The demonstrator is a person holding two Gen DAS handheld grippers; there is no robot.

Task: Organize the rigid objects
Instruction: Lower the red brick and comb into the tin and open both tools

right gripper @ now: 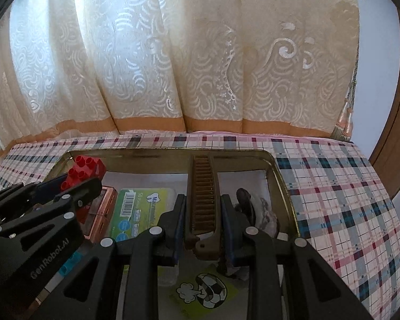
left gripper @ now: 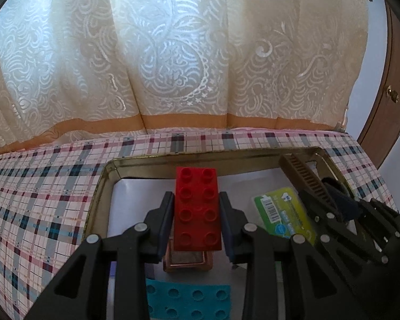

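1. The red plastic eight-stud building brick [left gripper: 198, 209] sits clamped between the two fingers of the left hand-held gripper [left gripper: 197, 221], held above the open tin, studs facing up.
2. The brown plastic folding comb [right gripper: 204, 200] is pinched between the fingers of the right hand-held gripper [right gripper: 203, 221], its toothed length pointing straight ahead past the fingertips and its hinged end back between the fingers.
3. Both loads hang over the shallow rectangular gold-coloured metal tin [left gripper: 98, 186], which has a white lining.
4. Just below the left hand-held gripper, under the near end of the red brick, lies a small copper-rimmed rectangular case [left gripper: 188, 261]; nearer still is a teal studded plastic plate [left gripper: 189, 301].
5. Between the two hand-held grippers lies a green and yellow flat packet with a barcode [left gripper: 284, 214].
6. Beneath the right hand-held gripper is a yellow-green sticker showing a football [right gripper: 204, 292]; just to its right sits a dark item I cannot identify [right gripper: 246, 204].
7. The tin rests on a pink, blue and maroon plaid cloth [right gripper: 341, 186] covering the counter.
8. Beyond both fingertips hangs a cream patterned curtain with an orange band [left gripper: 173, 53].
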